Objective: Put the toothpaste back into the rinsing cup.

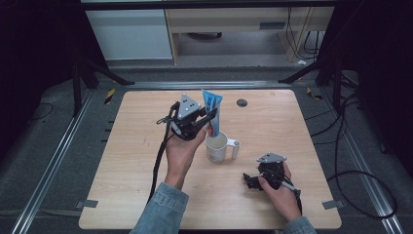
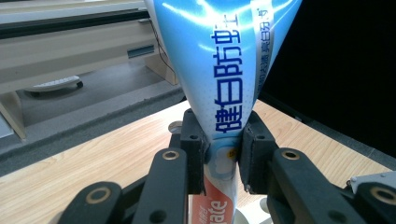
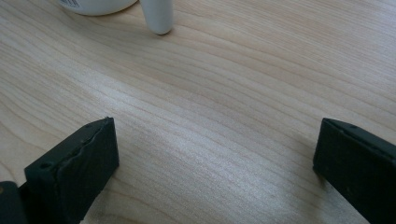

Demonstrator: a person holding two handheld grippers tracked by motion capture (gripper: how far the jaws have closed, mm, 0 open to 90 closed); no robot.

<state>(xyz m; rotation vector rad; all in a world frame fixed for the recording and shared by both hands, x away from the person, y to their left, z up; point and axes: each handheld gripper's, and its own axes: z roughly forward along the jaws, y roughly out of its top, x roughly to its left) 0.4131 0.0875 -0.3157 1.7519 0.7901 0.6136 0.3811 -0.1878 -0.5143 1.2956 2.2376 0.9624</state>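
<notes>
The left tool (image 1: 210,118) is clenched on a blue and white toothpaste tube (image 1: 212,108), gripping it partway up its length. In the left gripper view the 2 black jaws press in on either side of the tube (image 2: 224,74), pinching it where the blue part narrows toward a red band lower down, and the flat crimped end fans out wide above them. The tube stands roughly upright, its lower end dipping into a white mug (image 1: 217,147) that sits near the middle of the wooden tabletop (image 1: 131,185). The mug's handle (image 1: 234,147) points toward the right side of the high view. Whether the tube's bottom touches the inside of the mug cannot be told.

The right tool (image 1: 249,181) rests low over the tabletop, near the front edge and to the right of the mug, well apart from it. Its 2 jaws stand wide apart with bare wood (image 3: 215,121) between them, so it is released and grasps nothing. In the right gripper view the base of the mug (image 3: 95,5) and the foot of its handle (image 3: 158,18) sit at the top edge, ahead of the jaws.

A small dark round hole (image 1: 242,103) marks the tabletop behind the mug.
</notes>
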